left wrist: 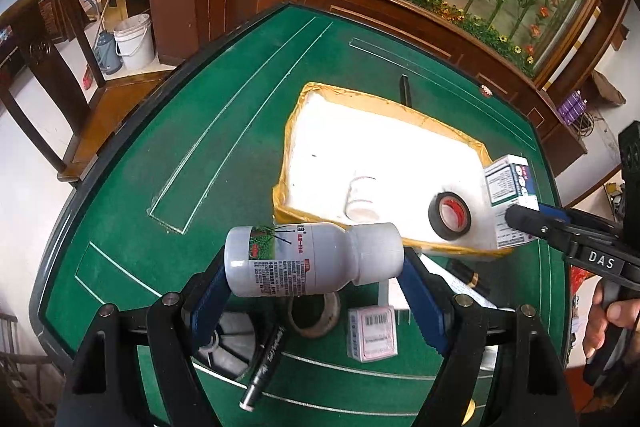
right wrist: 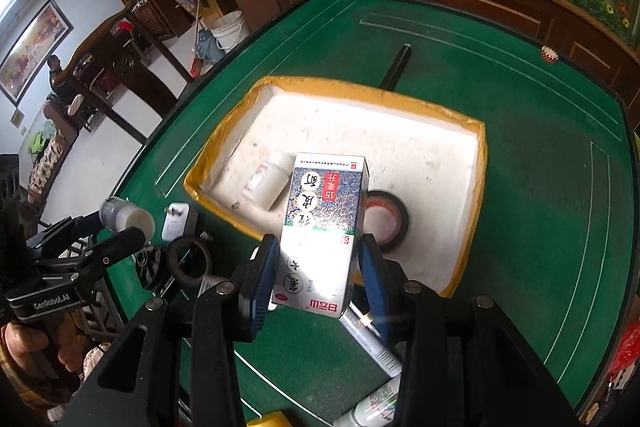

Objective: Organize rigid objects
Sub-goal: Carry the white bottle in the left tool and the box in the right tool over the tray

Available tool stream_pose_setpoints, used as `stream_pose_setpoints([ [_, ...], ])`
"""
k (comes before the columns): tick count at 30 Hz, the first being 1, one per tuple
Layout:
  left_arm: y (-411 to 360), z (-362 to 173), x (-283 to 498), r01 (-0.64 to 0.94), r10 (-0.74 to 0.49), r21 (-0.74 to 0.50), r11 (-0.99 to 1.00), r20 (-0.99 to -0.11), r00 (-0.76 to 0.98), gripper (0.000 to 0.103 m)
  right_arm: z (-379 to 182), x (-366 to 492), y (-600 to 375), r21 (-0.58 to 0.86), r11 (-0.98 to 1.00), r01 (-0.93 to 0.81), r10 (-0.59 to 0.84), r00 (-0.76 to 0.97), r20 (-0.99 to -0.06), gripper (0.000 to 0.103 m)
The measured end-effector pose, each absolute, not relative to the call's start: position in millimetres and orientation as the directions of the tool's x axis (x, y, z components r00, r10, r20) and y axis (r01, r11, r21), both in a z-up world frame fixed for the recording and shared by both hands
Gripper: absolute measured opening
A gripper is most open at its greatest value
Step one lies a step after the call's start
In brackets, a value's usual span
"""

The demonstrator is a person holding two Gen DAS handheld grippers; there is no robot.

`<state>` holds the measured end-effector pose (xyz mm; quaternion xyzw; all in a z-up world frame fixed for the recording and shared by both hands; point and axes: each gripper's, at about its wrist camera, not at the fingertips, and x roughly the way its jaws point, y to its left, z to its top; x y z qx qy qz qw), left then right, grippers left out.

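My left gripper (left wrist: pixel 316 287) is shut on a grey plastic bottle (left wrist: pixel 308 259) held sideways above the green table, just short of the near rim of the white foam tray (left wrist: pixel 320 131). The same bottle (right wrist: pixel 126 219) shows at the left of the right wrist view. My right gripper (right wrist: pixel 316 275) is shut on a white medicine box (right wrist: pixel 324 227) with a blue-green pattern, held over the tray's near edge (right wrist: pixel 460 279); the box (left wrist: pixel 508 195) also appears at the right. Inside the tray lie a black tape roll (left wrist: pixel 450 217) (right wrist: pixel 390 223) and a small white bottle (right wrist: pixel 268 183) (left wrist: pixel 362 199).
On the green table (left wrist: pixel 160 147) near me lie a black marker (left wrist: pixel 262 367), a tape ring (left wrist: pixel 314 311), a pink-labelled box (left wrist: pixel 374 335), a white charger (right wrist: pixel 176 221) and tubes (right wrist: pixel 372 343). A black rod (right wrist: pixel 396 67) lies beyond the tray. A wooden cabinet borders the far side.
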<state>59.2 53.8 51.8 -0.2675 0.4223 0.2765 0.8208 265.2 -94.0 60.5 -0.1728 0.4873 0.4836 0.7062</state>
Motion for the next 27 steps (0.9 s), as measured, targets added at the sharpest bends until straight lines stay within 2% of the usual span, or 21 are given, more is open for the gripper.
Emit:
stream_pose_setpoints([
  [6, 70, 48, 81, -0.656, 0.201, -0.209, 0.725, -0.848, 0.491, 0.084, 54, 280, -85, 0.269, 0.486, -0.832, 0.528, 0.035, -0.848, 0.040],
  [15, 89, 29, 124, -0.606, 0.192, -0.146, 0.782, -0.868, 0.457, 0.084, 24, 280, -49, 0.345, 0.467, -0.814, 0.523, -0.061, -0.850, 0.040],
  [27, 103, 2, 159, -0.567, 0.143, -0.155, 0.809, -0.884, 0.446, 0.084, -22, 280, -21, 0.303, 0.485, -0.820, 0.428, -0.080, -0.900, 0.040],
])
